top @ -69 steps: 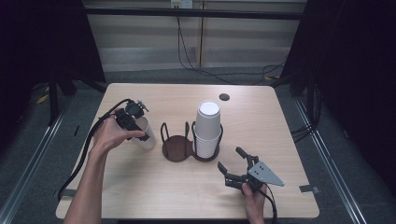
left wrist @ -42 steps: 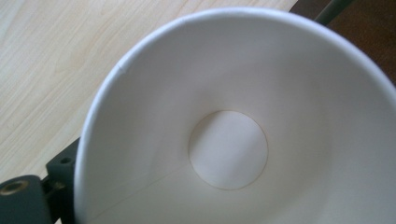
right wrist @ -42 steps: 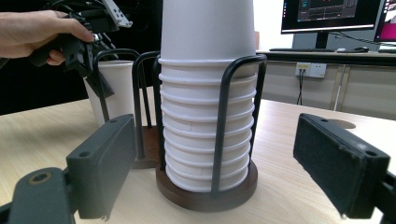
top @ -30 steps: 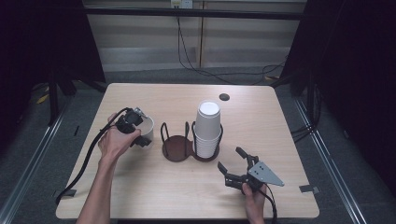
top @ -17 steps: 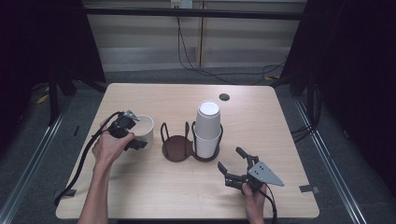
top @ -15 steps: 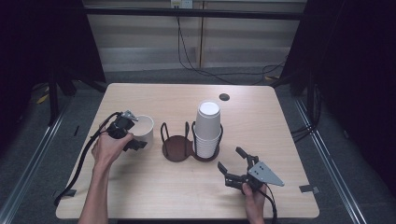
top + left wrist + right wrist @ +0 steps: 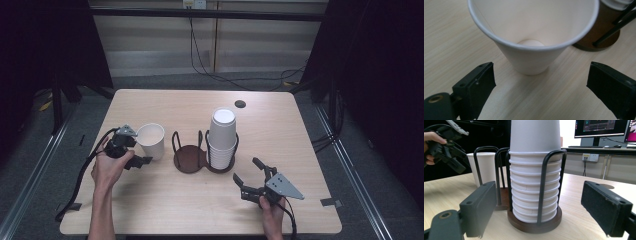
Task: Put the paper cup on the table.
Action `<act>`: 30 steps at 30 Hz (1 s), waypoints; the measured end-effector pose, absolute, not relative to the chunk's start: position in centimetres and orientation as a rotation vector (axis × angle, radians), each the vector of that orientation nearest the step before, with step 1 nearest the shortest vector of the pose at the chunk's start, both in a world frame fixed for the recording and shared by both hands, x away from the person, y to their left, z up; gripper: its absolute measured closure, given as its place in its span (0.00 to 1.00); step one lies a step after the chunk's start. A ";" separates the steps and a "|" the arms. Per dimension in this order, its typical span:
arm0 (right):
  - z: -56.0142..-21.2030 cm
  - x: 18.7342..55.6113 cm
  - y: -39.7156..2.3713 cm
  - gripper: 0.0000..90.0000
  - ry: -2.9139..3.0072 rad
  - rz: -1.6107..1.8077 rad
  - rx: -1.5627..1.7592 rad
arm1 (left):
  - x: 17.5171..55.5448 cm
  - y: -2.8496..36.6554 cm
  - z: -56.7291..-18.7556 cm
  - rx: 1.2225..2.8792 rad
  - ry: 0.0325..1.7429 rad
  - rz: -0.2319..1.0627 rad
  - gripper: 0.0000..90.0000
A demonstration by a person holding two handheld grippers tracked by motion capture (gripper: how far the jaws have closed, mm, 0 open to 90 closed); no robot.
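Observation:
A single white paper cup [image 7: 151,140] stands upright on the wooden table [image 7: 165,200], left of a wire cup holder. The holder's left ring [image 7: 189,159] is empty and its right ring holds a tall stack of white cups [image 7: 221,135]. My left gripper [image 7: 136,149] sits just left of the single cup. Its jaws have just been closing a little but still stand apart. In the left gripper view the cup [image 7: 531,42] stands just ahead of the pads [image 7: 484,80], untouched, with nothing between them. My right gripper [image 7: 246,171] rests open near the front edge, pointing at the stack [image 7: 535,170].
A dark round hole [image 7: 240,104] lies in the tabletop behind the stack. Cables trail from both grippers over the front edge. In the right gripper view, a desk with monitors [image 7: 599,127] stands far behind the table.
My left gripper has let go of the single cup and drawn back to the left, toward the person. The cup stays upright where it was set. The right gripper has not moved.

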State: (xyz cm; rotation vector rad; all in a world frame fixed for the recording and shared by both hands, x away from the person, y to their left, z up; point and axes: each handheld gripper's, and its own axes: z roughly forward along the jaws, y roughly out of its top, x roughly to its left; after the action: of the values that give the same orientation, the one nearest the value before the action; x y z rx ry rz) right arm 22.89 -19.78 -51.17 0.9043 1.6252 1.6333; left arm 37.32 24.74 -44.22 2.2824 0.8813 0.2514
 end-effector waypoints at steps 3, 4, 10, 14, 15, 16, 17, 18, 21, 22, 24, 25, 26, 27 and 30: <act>-51.2 22.9 -19.8 0.15 1.626 1.633 0.903 | 36.4 25.6 -44.0 2.242 0.897 0.284 0.08; -51.2 22.9 -19.8 0.15 1.626 1.634 0.904 | 36.1 25.9 -44.1 2.213 0.895 0.284 0.08; -51.2 22.9 -19.8 0.15 1.626 1.633 0.903 | 34.7 25.8 -44.4 2.160 0.888 0.309 0.14; -51.2 22.9 -19.8 0.15 1.626 1.633 0.904 | 33.1 25.3 -44.5 2.097 0.865 0.363 0.17; -51.2 22.9 -19.8 0.15 1.625 1.633 0.904 | 32.8 25.2 -44.5 2.096 0.855 0.371 0.17; -51.2 22.9 -19.8 0.15 1.626 1.633 0.904 | 32.4 25.0 -44.6 2.082 0.848 0.374 0.18; -51.2 22.9 -19.8 0.15 1.626 1.633 0.904 | 32.2 24.9 -44.6 2.070 0.840 0.378 0.18; -51.2 22.9 -19.8 0.15 1.626 1.634 0.905 | 31.9 24.6 -44.7 2.061 0.826 0.386 0.18; -51.2 22.9 -19.8 0.15 1.625 1.633 0.904 | 30.9 24.1 -44.9 2.009 0.815 0.364 0.20; -51.2 22.9 -19.8 0.15 1.625 1.634 0.905 | 30.5 23.9 -45.0 2.004 0.797 0.369 0.20; -51.2 22.9 -19.8 0.15 1.626 1.633 0.903 | 29.6 23.4 -45.1 1.987 0.770 0.392 0.24; -51.2 22.9 -19.8 0.15 1.626 1.633 0.904 | 29.2 23.3 -45.1 1.975 0.757 0.379 0.25; -51.2 22.9 -19.8 0.15 1.626 1.633 0.904 | 28.9 23.2 -45.1 1.965 0.752 0.381 0.25; -51.2 22.9 -19.8 0.15 1.626 1.633 0.904 | 28.5 23.2 -45.1 1.961 0.746 0.385 0.25; -51.2 22.9 -19.8 0.15 1.626 1.634 0.905 | 27.2 23.1 -45.0 1.907 0.737 0.419 0.25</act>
State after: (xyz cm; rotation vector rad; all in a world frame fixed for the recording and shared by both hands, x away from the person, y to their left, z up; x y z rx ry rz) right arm 22.90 -19.78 -51.17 0.9051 1.6256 1.6342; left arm 27.24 23.12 -45.02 1.9069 0.7371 0.4187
